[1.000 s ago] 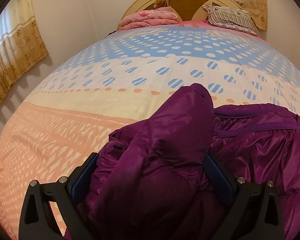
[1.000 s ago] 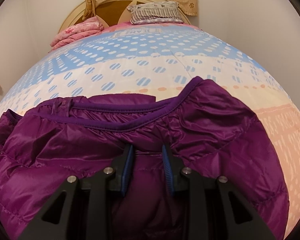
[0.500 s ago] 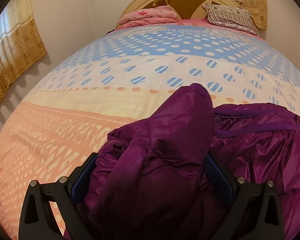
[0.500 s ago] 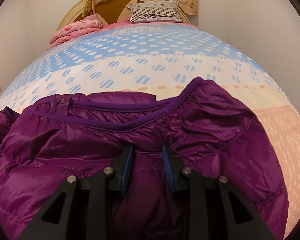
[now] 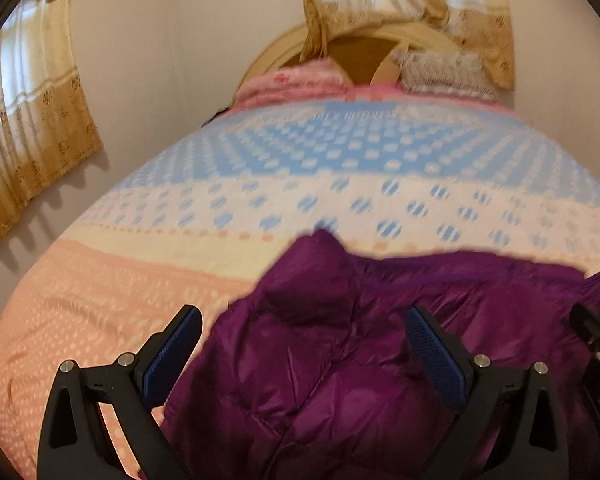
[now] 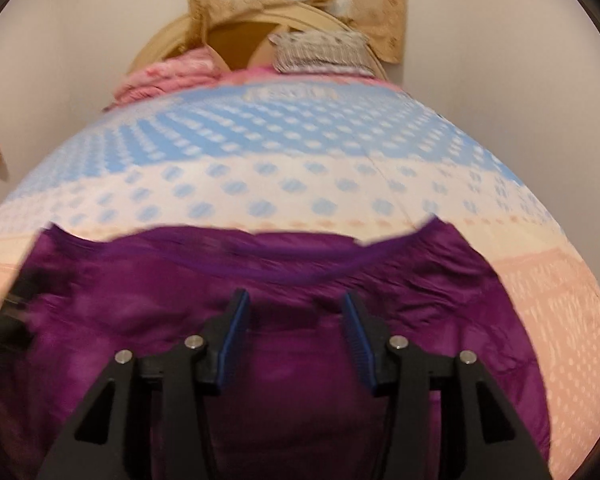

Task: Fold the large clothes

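Observation:
A purple puffer jacket lies on the bed near its foot, with a lighter purple trimmed edge toward the headboard. My left gripper is open wide above the jacket's left part, its blue pads clear of the fabric. My right gripper is open above the jacket's middle, holding nothing. The right gripper also shows at the right edge of the left wrist view, and the left gripper shows blurred at the left edge of the right wrist view.
The bed cover is blue, white and peach with dots. A folded pink blanket and a striped pillow lie by the round headboard. Curtains hang left and behind. Walls stand close on both sides.
Both grippers have opened and let go of the jacket, then lifted and drawn back. The raised sleeve bundle has dropped flat onto the jacket. The current frames are motion-blurred.

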`<state>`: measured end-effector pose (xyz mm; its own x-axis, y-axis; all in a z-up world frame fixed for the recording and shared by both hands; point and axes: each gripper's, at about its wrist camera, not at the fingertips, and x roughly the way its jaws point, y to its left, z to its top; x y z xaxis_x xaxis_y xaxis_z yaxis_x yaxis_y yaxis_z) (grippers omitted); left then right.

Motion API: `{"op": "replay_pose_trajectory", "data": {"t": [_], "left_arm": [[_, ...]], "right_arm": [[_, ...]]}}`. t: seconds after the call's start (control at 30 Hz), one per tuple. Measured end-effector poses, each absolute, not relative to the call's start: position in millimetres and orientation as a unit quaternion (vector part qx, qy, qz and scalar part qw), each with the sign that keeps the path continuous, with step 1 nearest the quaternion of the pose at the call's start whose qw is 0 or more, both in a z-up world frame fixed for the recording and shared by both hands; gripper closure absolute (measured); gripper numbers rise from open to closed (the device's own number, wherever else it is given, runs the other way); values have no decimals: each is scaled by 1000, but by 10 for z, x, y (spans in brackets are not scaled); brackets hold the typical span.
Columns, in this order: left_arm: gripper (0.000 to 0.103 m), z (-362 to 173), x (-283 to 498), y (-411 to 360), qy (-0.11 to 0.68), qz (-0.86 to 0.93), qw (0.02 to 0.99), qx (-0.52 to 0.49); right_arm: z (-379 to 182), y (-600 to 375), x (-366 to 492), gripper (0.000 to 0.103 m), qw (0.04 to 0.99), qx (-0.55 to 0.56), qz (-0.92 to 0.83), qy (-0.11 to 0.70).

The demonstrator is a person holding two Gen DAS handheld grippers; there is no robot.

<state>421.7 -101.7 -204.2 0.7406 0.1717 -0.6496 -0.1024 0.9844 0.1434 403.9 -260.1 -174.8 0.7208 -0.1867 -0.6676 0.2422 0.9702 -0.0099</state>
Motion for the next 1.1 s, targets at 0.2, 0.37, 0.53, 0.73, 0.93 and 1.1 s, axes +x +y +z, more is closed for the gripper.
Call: {"op": "replay_pose_trajectory", "data": {"t": [0.2,0.37,0.53,0.73,0.93,1.1], "left_arm": [[1,-2333,4353,-974,397,74,914,36],[1,-2403,4425,-1014,411,81,907,46],[1,-2432,4438,-1014,411,83,906,47],[1,-2446,4457,-1024,414,84,905,49],[1,-2457,4472,-1024,416,85,904,52],[1,-2336,4418,-1004,429,74,899,52]], "right_arm": [[-2121,-2519,4189,52,916,43,-110,384],[-2181,-2507,4236,51,912,32,-112,392],[-2225,-2492,4276,50,909,29,-111,402],[-2240,-2471,4288,50,906,21,-113,406],[-2241,-2451,4302,50,906,16,-116,407],[-2222,-2481,4298,50,904,21,-108,414]]}}
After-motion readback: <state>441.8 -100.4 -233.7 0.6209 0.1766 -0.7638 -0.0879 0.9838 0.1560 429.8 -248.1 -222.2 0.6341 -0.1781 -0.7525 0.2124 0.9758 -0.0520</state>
